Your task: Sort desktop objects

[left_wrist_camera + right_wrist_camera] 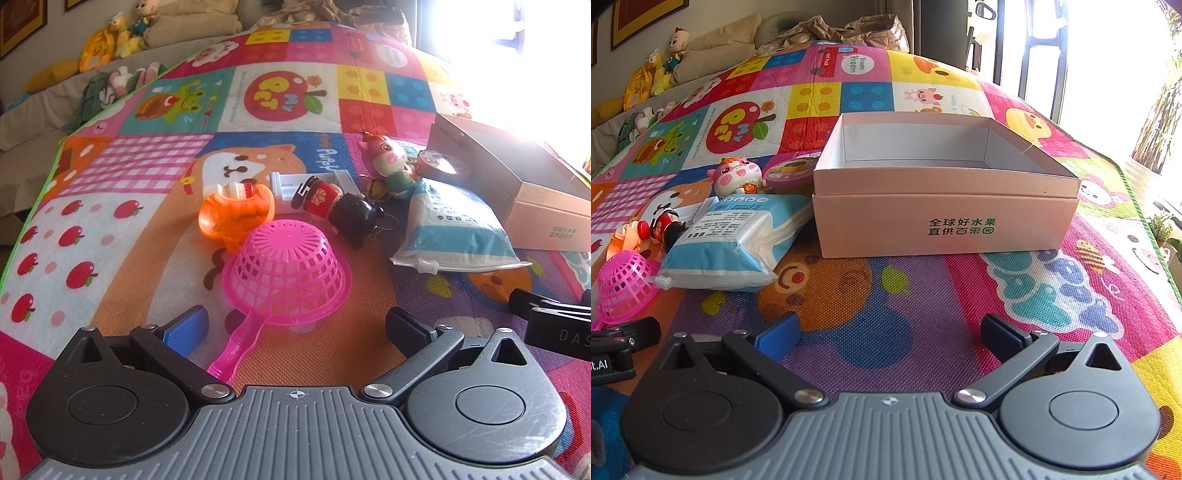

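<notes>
"全球好水果 直供百果园" on cardboard box, "PET", "Puppy", "Vroom Vroom" on play mat

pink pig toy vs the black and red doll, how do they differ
The pig toy is pink with a green base; the doll is black and red. The pig toy lies nearer the box, the doll nearer the pink strainer. The doll looks larger. Both are small figures with keychains, lying tipped over on the mat.

Pink strainer overturned — beside open box.
</notes>
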Action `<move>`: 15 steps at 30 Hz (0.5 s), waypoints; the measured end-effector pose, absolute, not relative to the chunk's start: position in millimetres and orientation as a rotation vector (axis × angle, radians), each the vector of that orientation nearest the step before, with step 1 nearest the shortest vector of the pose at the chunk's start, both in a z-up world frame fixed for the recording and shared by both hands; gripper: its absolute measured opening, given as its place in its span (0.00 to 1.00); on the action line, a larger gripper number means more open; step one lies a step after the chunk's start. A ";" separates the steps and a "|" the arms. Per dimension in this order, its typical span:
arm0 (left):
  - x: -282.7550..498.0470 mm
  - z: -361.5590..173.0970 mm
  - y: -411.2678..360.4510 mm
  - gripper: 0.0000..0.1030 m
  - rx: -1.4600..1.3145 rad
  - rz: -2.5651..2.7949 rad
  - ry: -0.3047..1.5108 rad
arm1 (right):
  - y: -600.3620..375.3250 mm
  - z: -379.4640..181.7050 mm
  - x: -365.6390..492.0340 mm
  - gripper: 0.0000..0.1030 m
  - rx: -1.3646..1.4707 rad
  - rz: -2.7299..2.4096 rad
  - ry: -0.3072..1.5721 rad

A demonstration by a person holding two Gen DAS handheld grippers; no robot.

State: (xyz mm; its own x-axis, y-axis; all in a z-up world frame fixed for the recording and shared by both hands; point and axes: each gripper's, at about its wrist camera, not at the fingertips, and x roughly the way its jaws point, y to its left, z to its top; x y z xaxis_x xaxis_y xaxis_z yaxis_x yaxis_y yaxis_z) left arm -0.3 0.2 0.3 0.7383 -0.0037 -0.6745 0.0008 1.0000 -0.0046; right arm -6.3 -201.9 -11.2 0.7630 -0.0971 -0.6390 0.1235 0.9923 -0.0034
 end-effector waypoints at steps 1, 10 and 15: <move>-0.1 0.3 0.4 1.00 -0.002 -0.001 0.741 | -201.9 -11.3 -6.2 1.00 0.040 -0.120 0.693; -0.1 0.3 0.4 1.00 -0.002 0.000 0.741 | -202.1 -11.3 -6.2 1.00 0.040 -0.120 0.692; -0.2 0.3 0.4 1.00 -0.002 0.000 0.741 | -202.3 -11.2 -6.4 1.00 0.040 -0.120 0.692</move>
State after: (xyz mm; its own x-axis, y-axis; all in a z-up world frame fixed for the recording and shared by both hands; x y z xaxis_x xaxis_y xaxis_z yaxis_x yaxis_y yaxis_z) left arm -0.2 0.4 0.3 0.7381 -0.0011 -0.6747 -0.0003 1.0000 -0.0019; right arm -6.4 -202.3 -11.2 0.7633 -0.0970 -0.6387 0.1234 0.9923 -0.0032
